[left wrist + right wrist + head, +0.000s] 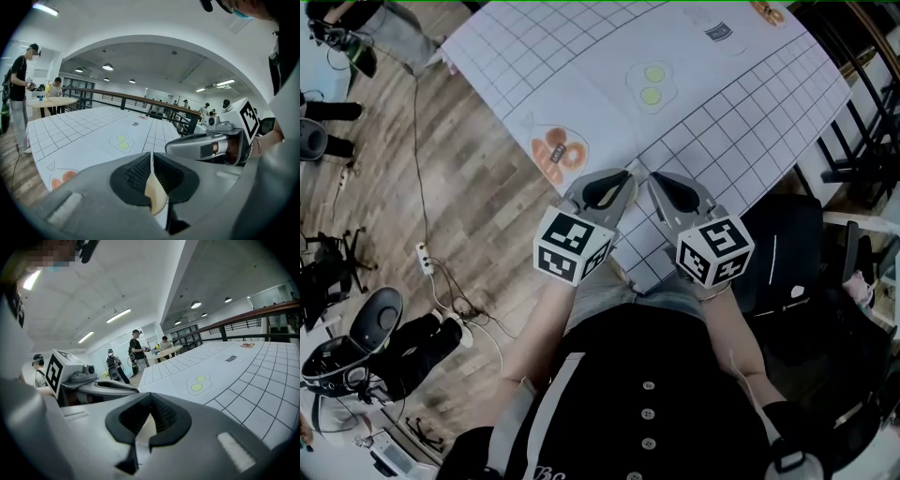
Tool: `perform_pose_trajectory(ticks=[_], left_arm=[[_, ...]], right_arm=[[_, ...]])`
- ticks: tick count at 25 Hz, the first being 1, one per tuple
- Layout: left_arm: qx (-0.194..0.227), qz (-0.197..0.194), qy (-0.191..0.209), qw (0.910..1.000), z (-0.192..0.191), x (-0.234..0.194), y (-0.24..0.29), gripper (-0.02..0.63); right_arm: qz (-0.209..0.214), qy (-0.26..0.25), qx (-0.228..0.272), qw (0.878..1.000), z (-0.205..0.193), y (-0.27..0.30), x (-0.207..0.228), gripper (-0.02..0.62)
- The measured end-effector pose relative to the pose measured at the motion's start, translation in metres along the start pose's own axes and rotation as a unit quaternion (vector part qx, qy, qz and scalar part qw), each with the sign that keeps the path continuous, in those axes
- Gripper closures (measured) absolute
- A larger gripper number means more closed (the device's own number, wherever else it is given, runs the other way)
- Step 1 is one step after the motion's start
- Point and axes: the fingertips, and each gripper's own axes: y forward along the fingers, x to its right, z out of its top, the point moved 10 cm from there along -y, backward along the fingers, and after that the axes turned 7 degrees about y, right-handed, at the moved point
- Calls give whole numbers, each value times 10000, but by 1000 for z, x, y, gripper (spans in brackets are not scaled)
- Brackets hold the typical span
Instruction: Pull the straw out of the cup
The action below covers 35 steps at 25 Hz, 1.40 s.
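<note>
No cup or straw shows in any view. Both grippers hang side by side over the near edge of the white grid-printed table [609, 56], close to the person's body. My left gripper [626, 174] [151, 161] has only a thin slit between its black pads, and nothing is in it. The pads of my right gripper [653, 178] [151, 401] meet, also on nothing. Each gripper view shows the other gripper alongside: the right one [206, 145] and the left one [103, 385]. Flat prints lie on the cloth ahead: two green circles [652, 84] [123, 143] [197, 384] and an orange shape [556, 153].
A wooden floor at the left carries cables, a power strip [424, 258] and a black chair base [375, 319]. A black chair [787, 253] stands at the right. A dark railing [140, 101] runs beyond the table. People stand far off by a round table [51, 101].
</note>
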Motion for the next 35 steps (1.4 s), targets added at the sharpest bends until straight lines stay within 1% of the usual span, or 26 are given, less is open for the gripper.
perform_pose_trajectory(ticks=[2, 4, 7, 9, 12, 15, 20, 21, 23, 26, 30, 35], left_arm=[[-23, 12, 18, 10000, -1, 0, 1, 590], [-67, -14, 26, 10000, -2, 0, 2, 568], [-137, -77, 58, 9999, -4, -1, 5, 566], [-197, -83, 91, 9997, -6, -1, 6, 541], [-255, -91, 115, 9996, -8, -1, 8, 541], [-350, -108, 155, 9992, -9, -2, 11, 509], [-441, -158, 284, 9985, -9, 0, 17, 506], [-458, -191, 294, 9983, -9, 0, 18, 488], [-513, -227, 327, 9979, -9, 1, 20, 485], [-583, -190, 414, 9973, -9, 0, 22, 486], [-699, -107, 667, 9953, -9, 2, 23, 486], [-1004, 48, 796, 9918, -9, 5, 28, 488]], right_arm=[[-11, 11, 7, 10000, -1, 0, 1, 596], [-38, 35, 3, 10000, -1, 0, 1, 595], [-86, 89, -7, 9999, -4, 2, 3, 596], [-112, 124, -14, 9999, -6, 2, 4, 595], [-114, 152, -33, 9998, -10, 2, 4, 596], [-119, 158, -46, 9998, -10, 4, 4, 595], [-170, 190, -44, 9997, -11, 2, 6, 595], [-182, 204, -42, 9996, -11, 1, 7, 596], [-198, 236, -43, 9995, -13, 1, 8, 596], [-184, 291, -59, 9994, -15, 1, 9, 596], [-175, 303, -61, 9994, -16, 1, 9, 596], [-189, 315, -63, 9993, -15, 0, 11, 596]])
